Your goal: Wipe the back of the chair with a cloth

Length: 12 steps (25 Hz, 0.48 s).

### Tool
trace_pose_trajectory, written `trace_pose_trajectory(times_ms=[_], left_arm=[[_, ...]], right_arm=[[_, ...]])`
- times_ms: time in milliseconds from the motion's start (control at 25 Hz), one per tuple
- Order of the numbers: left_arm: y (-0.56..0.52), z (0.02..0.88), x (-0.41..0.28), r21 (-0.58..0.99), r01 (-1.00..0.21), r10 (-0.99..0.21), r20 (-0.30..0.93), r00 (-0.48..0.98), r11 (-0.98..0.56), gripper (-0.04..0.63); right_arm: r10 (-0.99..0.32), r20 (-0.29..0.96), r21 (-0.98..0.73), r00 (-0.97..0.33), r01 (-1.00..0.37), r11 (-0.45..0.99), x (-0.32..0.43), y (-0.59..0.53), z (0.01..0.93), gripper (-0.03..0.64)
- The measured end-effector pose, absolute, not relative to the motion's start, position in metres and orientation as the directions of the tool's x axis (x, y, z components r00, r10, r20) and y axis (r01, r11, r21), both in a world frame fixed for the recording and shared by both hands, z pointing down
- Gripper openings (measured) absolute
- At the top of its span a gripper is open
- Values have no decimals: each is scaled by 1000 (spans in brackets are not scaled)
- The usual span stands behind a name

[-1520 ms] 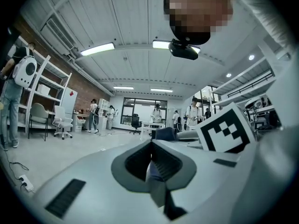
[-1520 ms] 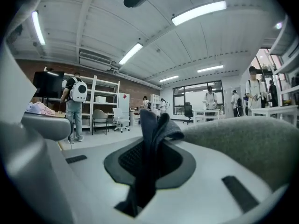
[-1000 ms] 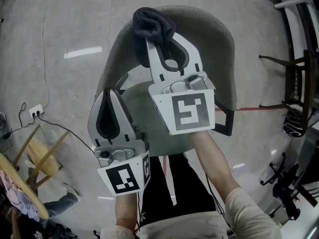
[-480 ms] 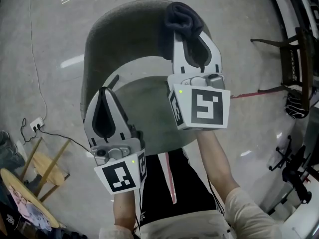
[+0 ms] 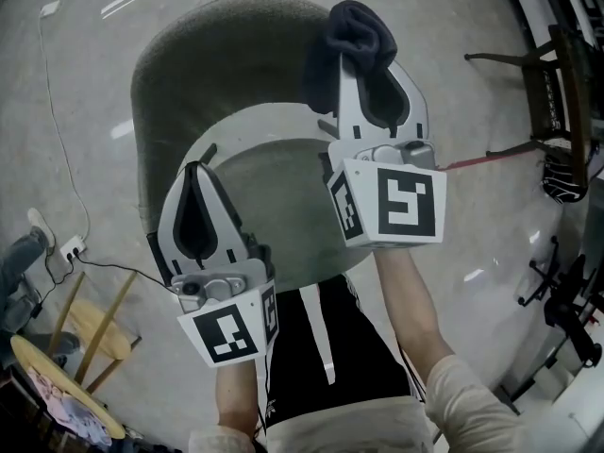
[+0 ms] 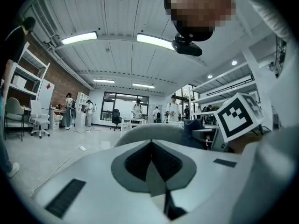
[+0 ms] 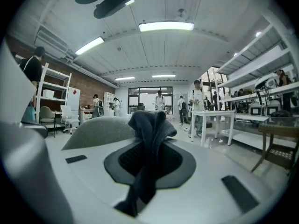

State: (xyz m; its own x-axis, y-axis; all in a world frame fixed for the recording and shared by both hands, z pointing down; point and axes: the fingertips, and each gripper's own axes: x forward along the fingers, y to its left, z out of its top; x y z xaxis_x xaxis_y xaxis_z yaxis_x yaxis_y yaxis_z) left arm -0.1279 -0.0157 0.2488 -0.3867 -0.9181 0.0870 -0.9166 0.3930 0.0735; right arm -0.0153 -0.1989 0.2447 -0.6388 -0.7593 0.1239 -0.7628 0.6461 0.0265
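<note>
A grey upholstered chair with a curved back (image 5: 226, 50) stands in front of me; its round seat (image 5: 274, 196) lies between the two grippers. My right gripper (image 5: 354, 41) is shut on a dark blue cloth (image 5: 354, 31), which bunches past the jaw tips against the top right of the chair back. In the right gripper view the cloth (image 7: 148, 134) hangs between the jaws, with the chair back (image 7: 100, 130) just behind on the left. My left gripper (image 5: 195, 179) is shut with nothing in it, held over the seat's left side below the back. The chair back (image 6: 152, 133) rises beyond it.
A white power strip with a black cable (image 5: 71, 248) lies on the grey floor at left, near a wooden stool (image 5: 90, 324). A dark wooden chair (image 5: 557, 83) stands at the right. White tables (image 7: 210, 122), shelving and people fill the room beyond.
My right gripper with the cloth has moved from the left part of the chair back across to its right side. The left gripper has barely moved.
</note>
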Motion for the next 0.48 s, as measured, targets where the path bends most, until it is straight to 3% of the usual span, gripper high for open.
trace_pose_trajectory(times_ms=[320, 480], left_arm=[[2, 254, -134, 64, -903, -902, 101, -419, 426, 15], [19, 259, -144, 78, -879, -881, 105, -462, 470, 15]], right_arm=[[-732, 127, -33, -670, -740, 672, -15, -193, 239, 60], [-621, 86, -33, -779, -625, 780, -41, -161, 230, 60]])
